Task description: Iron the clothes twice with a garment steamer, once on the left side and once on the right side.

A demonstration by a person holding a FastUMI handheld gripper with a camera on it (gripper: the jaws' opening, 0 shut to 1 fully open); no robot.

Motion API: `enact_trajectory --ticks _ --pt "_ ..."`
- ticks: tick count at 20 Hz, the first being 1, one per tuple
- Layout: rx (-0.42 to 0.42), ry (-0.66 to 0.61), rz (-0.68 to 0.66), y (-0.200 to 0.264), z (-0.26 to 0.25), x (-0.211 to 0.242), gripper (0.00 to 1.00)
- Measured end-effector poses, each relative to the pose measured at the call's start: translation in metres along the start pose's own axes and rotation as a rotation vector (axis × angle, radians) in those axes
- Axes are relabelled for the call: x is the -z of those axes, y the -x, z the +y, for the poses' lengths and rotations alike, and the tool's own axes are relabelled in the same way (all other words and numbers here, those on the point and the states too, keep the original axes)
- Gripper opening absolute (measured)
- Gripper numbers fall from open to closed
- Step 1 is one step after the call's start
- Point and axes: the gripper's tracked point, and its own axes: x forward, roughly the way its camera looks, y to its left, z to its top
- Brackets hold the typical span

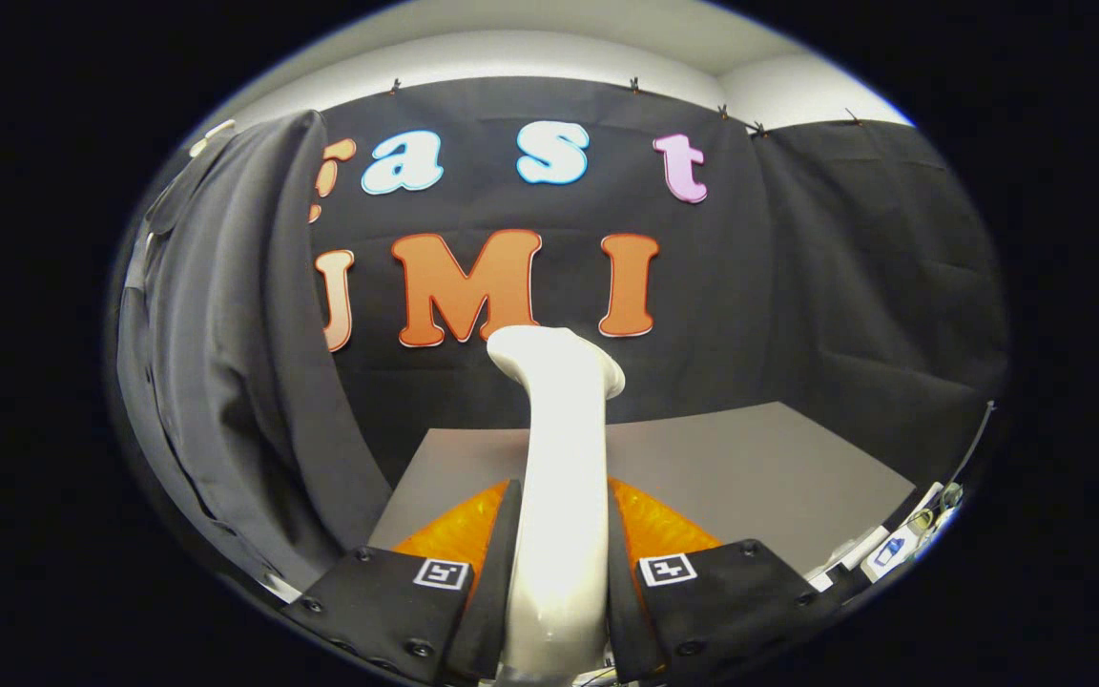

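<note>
Now gripper (559, 544) pinching steamer (561, 458); dark garment (235, 363) hangs left, grey table (759, 468) beyond.

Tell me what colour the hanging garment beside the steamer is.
Dark grey, clearest in the gripper view: the hanging garment is beside the white garment steamer gripped between the fingers.

My gripper (561, 534) has both fingers pressed against the handle of the white garment steamer (559, 458), which stands upright between them, its head flaring out above the fingertips. Beyond the fingers lies a grey table (759, 468). A dark grey garment (225, 363) hangs to my left, apart from the steamer head. Small items (888, 551) sit at the table's right edge, too blurred to identify.
</note>
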Motion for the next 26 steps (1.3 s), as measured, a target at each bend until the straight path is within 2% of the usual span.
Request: enact_trajectory --ticks 8,13,19,26 --pt "0.009 0.007 -0.168 0.096 0.030 -0.030 0.51" --pt "-0.024 0.021 -0.248 0.145 0.073 -0.042 0.51" --pt "-0.082 0.022 -0.314 0.162 0.149 -0.053 0.51" --pt "-0.129 0.043 -0.337 0.146 0.233 -0.037 0.51"
